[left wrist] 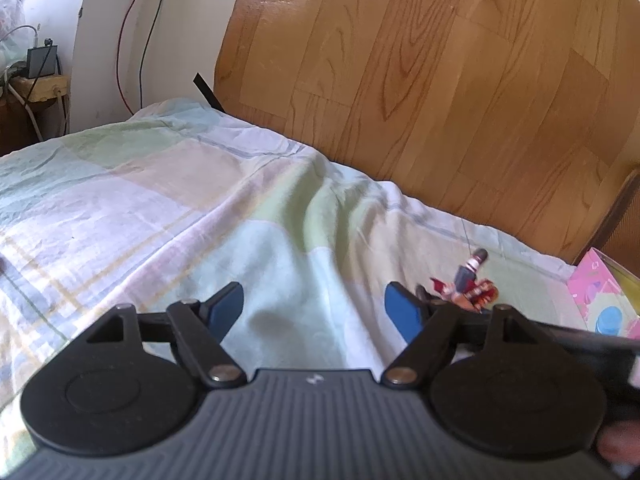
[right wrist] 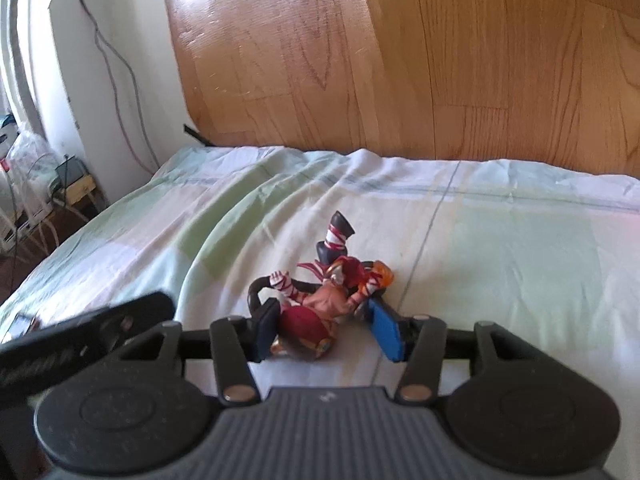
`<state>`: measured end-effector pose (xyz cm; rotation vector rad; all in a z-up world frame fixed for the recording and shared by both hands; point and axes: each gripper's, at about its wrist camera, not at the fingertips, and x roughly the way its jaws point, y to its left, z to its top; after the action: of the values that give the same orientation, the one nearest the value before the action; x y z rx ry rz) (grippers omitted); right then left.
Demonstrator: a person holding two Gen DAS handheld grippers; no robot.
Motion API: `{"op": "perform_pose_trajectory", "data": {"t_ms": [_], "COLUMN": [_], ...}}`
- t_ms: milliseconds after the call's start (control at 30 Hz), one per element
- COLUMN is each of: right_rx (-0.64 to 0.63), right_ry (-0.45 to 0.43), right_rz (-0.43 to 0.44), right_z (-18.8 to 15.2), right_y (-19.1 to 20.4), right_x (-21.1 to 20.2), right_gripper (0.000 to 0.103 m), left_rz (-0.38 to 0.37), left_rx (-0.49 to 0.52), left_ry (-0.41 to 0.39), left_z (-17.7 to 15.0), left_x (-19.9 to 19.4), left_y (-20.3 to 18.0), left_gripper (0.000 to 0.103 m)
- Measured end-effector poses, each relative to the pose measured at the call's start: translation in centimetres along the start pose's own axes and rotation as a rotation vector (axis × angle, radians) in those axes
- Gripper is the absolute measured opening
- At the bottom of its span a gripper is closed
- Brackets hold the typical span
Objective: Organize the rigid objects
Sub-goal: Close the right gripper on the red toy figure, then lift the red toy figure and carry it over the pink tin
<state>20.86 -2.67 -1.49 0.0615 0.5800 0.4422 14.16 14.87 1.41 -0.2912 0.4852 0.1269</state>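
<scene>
A small toy figurine (right wrist: 320,300) in red, orange and white lies on its side on the pastel plaid bedsheet (right wrist: 500,260). My right gripper (right wrist: 324,320) has its blue pads on either side of the figurine; the left pad touches its red skirt, the right pad (right wrist: 384,332) sits close by its arm. The jaws are part closed around it. In the left wrist view the figurine (left wrist: 468,288) shows just right of the right pad. My left gripper (left wrist: 316,308) is open and empty over the bare sheet.
A wooden headboard (left wrist: 420,80) rises behind the bed. A pink patterned box (left wrist: 604,296) lies at the right edge. White wall with hanging cables (left wrist: 132,32) and a cluttered side stand (left wrist: 40,76) are at the left. The left gripper's body (right wrist: 80,340) is beside the right one.
</scene>
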Motion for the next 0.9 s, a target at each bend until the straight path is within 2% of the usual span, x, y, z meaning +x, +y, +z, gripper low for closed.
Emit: {"op": "perform_pose_trajectory", "data": {"t_ms": [267,400,567,733,900], "right_rx": [-0.003,0.015,-0.02,0.015,0.02], "right_ry": [0.025,0.017,0.022,0.07,0.054], "right_rz": [0.037,0.034,0.016,0.093,0.101], "right_z": [-2.9,-4.3,-5.9,-8.1,-10.0], "right_y": [-0.9,-1.5,-2.5,-3.8,-4.2], "right_x": [-4.6,-7.3,-10.8,-14.1,-16.9], "right_gripper": [0.049,0.049,0.049,0.049,0.049], "left_rz": [-0.002,0.0,-0.003,-0.013,-0.014], "left_rx": [0.016,0.032,0.066,0.078,0.095], "left_ry": [0.009,0.008,0.0,-0.005,-0.015], "left_z": [-0.2,-0.3,-0.5,-0.6,-0.7], "left_x": [0.2,0.2,0.1,0.0,-0.2], "left_y": [-0.1,-0.3,-0.7,-0.8,-1.0], "left_gripper": [0.081,0.082,0.082,0.083,0.083]}}
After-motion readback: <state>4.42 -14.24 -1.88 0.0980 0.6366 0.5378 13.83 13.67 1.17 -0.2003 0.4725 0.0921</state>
